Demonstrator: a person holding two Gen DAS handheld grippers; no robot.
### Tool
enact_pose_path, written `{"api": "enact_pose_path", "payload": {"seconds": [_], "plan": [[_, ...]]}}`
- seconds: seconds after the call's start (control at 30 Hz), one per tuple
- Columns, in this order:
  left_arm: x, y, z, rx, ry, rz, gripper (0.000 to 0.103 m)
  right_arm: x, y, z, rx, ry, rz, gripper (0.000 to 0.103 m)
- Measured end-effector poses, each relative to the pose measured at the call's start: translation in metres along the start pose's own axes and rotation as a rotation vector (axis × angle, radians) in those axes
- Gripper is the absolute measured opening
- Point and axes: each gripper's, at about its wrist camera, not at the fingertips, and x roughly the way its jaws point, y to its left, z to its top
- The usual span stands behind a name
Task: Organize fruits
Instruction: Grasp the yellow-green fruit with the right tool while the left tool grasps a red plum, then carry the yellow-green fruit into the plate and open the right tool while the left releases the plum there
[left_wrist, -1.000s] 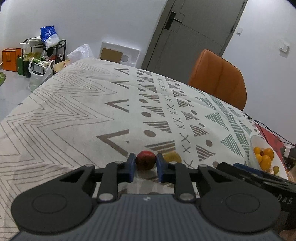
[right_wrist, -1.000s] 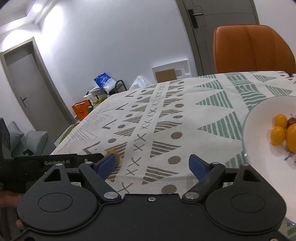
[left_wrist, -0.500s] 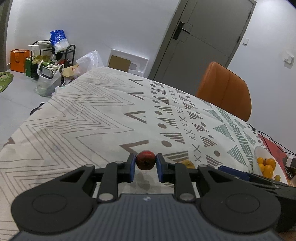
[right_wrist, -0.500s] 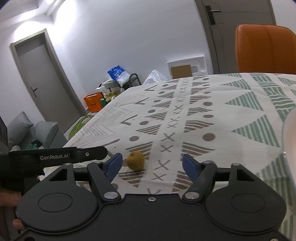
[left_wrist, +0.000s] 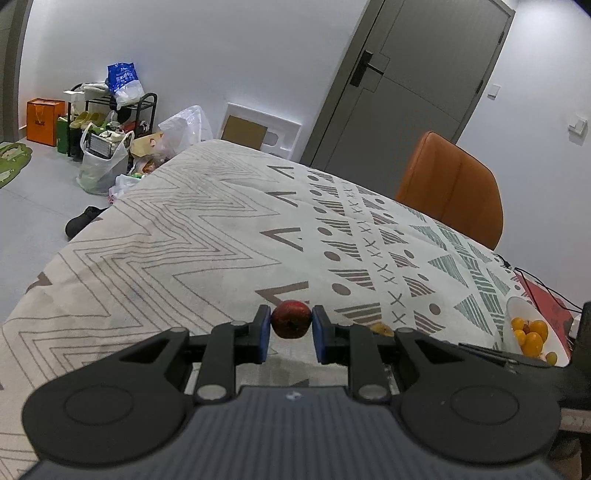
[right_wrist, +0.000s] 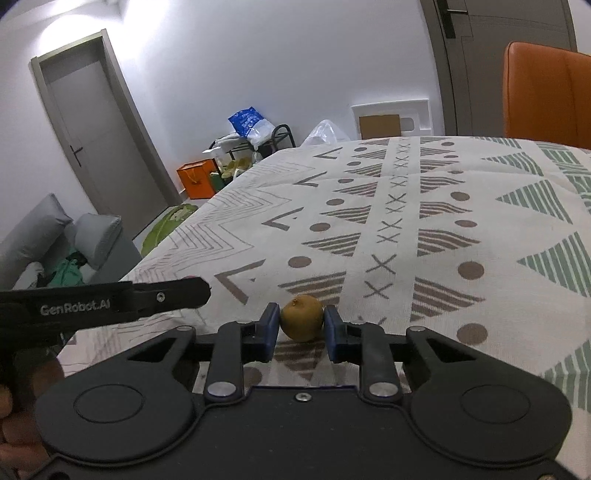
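My left gripper (left_wrist: 290, 334) is shut on a dark red fruit (left_wrist: 291, 318) and holds it above the patterned tablecloth (left_wrist: 207, 236). My right gripper (right_wrist: 301, 330) has its blue pads closed against a yellow-brown fruit (right_wrist: 302, 317) that rests on the cloth. That fruit shows partly in the left wrist view (left_wrist: 382, 328), behind my left finger. A white bowl (left_wrist: 517, 314) with several orange fruits (left_wrist: 532, 338) stands at the table's right edge. The left gripper's side (right_wrist: 110, 301) shows at the left of the right wrist view.
An orange chair (left_wrist: 454, 188) stands at the far right side of the table. A red mat with black cables (left_wrist: 546, 299) lies beyond the bowl. Bags and a shoe rack (left_wrist: 107, 122) stand on the floor by the far wall.
My left gripper has lifted the red fruit off the cloth. My right gripper has swung left from the bowl to the yellow-brown fruit and closed its fingers onto it.
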Motion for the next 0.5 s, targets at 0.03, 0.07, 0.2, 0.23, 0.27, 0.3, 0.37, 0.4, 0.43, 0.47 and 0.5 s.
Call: {"api": "enact_pose_path", "payload": {"seconds": [0.03,0.07,0.2,0.23,0.27,0.3,0.37,0.4,0.43,0.47,0.5], "plan": [[-0.001,-0.002,0.000,0.002,-0.002,-0.002,0.022,-0.004,-0.001,-0.002,0.001,-0.005,-0.001,0.024],[-0.001,-0.003,0.001,0.004,-0.004,-0.004,0.022,-0.007,-0.002,-0.002,0.005,-0.008,0.000,0.024],[-0.003,-0.013,0.001,0.018,-0.009,-0.019,0.022,-0.022,-0.006,-0.003,0.023,-0.033,-0.003,0.024],[-0.004,-0.016,0.001,0.024,-0.009,-0.024,0.022,-0.026,-0.007,-0.003,0.024,-0.043,-0.006,0.024],[-0.004,-0.019,0.000,0.030,-0.009,-0.029,0.022,-0.031,-0.008,-0.003,0.027,-0.052,-0.009,0.024],[-0.005,-0.022,0.000,0.034,-0.009,-0.032,0.022,-0.035,-0.010,-0.002,0.031,-0.061,-0.013,0.024],[-0.006,-0.028,0.000,0.040,-0.010,-0.039,0.022,-0.044,-0.013,-0.002,0.035,-0.080,-0.019,0.024],[-0.007,-0.032,0.000,0.044,-0.012,-0.044,0.022,-0.048,-0.015,-0.001,0.037,-0.088,-0.022,0.024],[-0.009,-0.035,0.000,0.049,-0.015,-0.048,0.022,-0.052,-0.016,-0.001,0.039,-0.098,-0.024,0.024],[-0.011,-0.039,0.000,0.055,-0.018,-0.054,0.022,-0.056,-0.018,-0.001,0.043,-0.107,-0.027,0.024],[-0.012,-0.043,-0.001,0.060,-0.020,-0.059,0.022,-0.060,-0.019,-0.001,0.047,-0.114,-0.031,0.024]]}}
